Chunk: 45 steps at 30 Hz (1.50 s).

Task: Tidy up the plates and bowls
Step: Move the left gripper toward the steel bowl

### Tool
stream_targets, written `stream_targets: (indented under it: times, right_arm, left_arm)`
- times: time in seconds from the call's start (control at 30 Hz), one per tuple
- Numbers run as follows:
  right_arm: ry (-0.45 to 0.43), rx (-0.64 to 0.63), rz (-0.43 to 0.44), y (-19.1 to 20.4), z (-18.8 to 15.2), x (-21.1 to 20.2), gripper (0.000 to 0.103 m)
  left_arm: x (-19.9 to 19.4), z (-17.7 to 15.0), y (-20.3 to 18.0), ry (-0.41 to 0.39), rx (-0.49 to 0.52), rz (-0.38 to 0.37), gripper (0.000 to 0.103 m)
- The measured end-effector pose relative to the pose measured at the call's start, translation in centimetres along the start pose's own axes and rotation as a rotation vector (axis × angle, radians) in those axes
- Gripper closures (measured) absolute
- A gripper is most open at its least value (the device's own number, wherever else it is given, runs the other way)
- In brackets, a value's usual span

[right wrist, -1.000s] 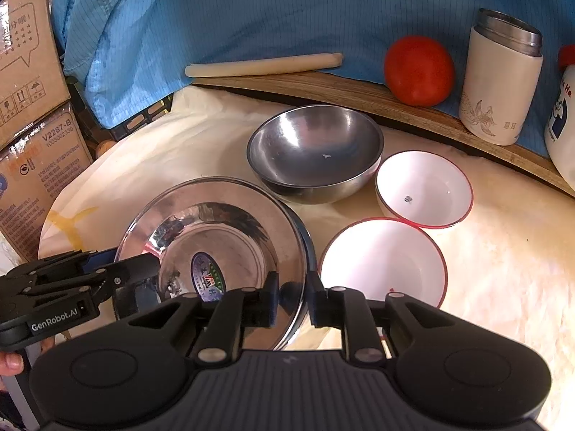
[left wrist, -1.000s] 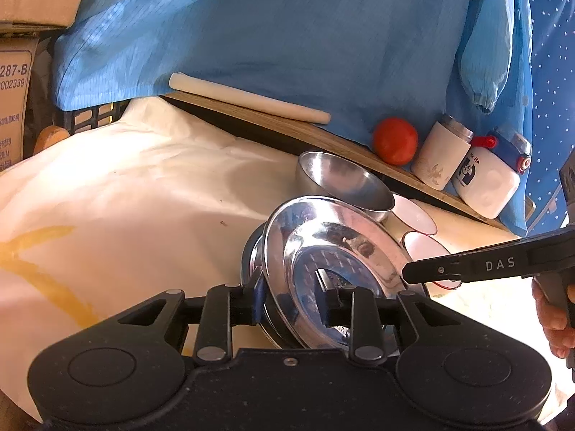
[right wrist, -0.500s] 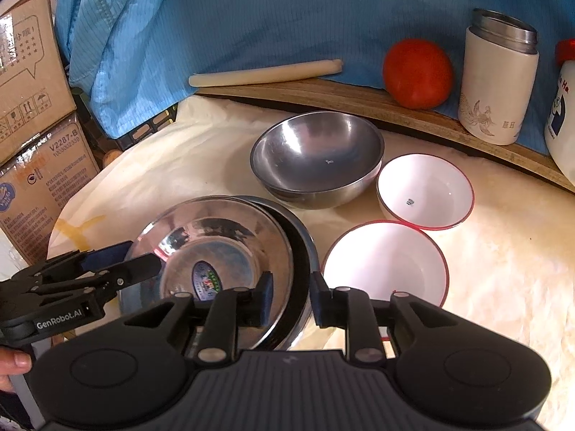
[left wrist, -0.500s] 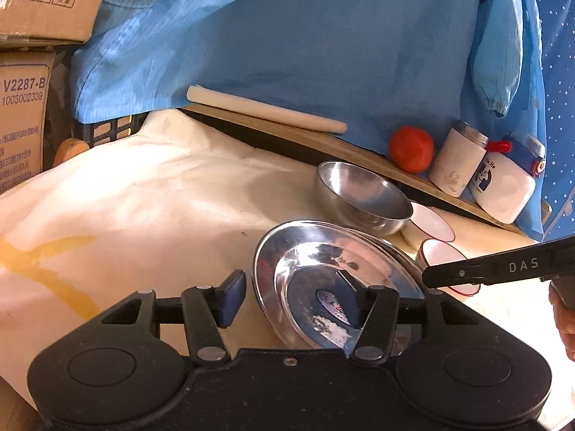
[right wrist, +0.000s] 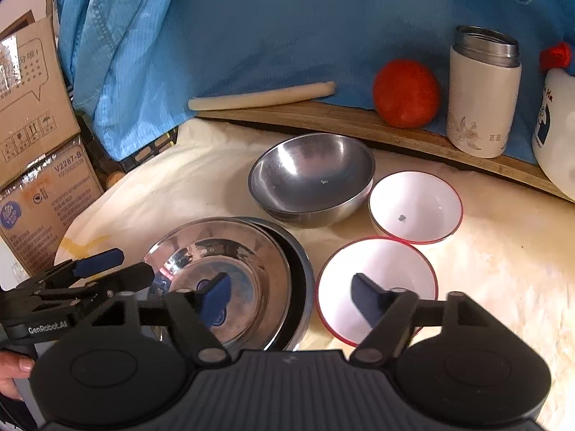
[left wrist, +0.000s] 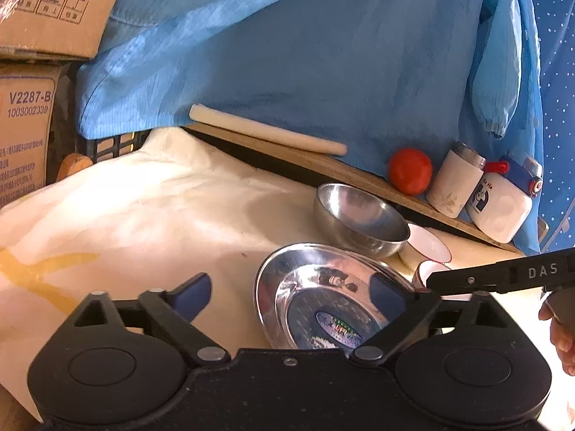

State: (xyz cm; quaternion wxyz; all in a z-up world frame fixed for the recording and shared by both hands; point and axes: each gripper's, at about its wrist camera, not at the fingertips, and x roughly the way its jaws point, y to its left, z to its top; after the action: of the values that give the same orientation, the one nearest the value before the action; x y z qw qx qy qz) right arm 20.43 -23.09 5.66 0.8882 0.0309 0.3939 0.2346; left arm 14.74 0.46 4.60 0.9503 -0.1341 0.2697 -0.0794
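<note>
Your left gripper [left wrist: 293, 292] and right gripper [right wrist: 291, 292]: jaws opening wide, nothing held. Shiny steel plate [right wrist: 230, 273] sits off-centre atop dark-rimmed steel plate [right wrist: 300, 269] on cream-covered tabletop [right wrist: 503, 269]. Risk: withdrawing carelessly, your right gripper clips red-rimmed white bowl [right wrist: 388, 262] just beside, or nudges top plate further askew.

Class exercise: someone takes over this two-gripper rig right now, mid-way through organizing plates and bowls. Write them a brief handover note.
Left gripper: jaws opening, nothing gripped.
Right gripper: jaws opening, nothing gripped.
Shiny steel plate lies nested on a second steel plate on the cream cloth; the plate stack looks done.
Left to sort: deep steel bowl behind the stack, and two red-rimmed white bowls, the near one and the far one, all separate and upright.
Likely next: nest the white bowls.
</note>
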Motion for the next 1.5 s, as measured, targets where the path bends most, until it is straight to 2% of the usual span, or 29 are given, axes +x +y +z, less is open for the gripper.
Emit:
stream_targets:
  times: [0.07, 0.27, 0.67, 0.87, 1.03, 1.27, 1.5]
  right_arm:
    - [-0.013, 0.006, 0.003, -0.1, 0.0, -0.2, 0.015]
    - [-0.056, 0.046, 0.011, -0.9, 0.3, -0.8, 0.008]
    - [-0.119, 0.140, 0.040, -4.2, 1.6, -0.7, 0.003]
    - [-0.138, 0.182, 0.076, -5.3, 2.8, 0.1, 0.003]
    - [-0.160, 0.206, 0.089, -6.2, 3.8, 0.9, 0.003]
    - [-0.188, 0.255, 0.139, -7.1, 6.1, 2.9, 0.003]
    - [-0.157, 0.256, 0.137, -7.4, 7.6, 5.9, 0.009]
  left_arm:
    - [0.1, 0.3, -0.1, -0.008, 0.004, -0.002, 0.003]
    - [0.8, 2.0, 0.0, -0.016, 0.002, -0.012, 0.001]
    - [5.2, 5.6, 1.0, 0.065, -0.042, -0.011, 0.001]
    - [8.6, 6.5, 0.9, 0.145, -0.053, -0.021, 0.001]
    - [10.7, 6.7, 0.5, 0.167, -0.047, -0.009, 0.001]
    - [13.2, 6.7, -0.3, 0.213, -0.044, -0.032, 0.001]
    - [14.7, 6.6, -0.1, 0.237, -0.080, -0.058, 0.001]
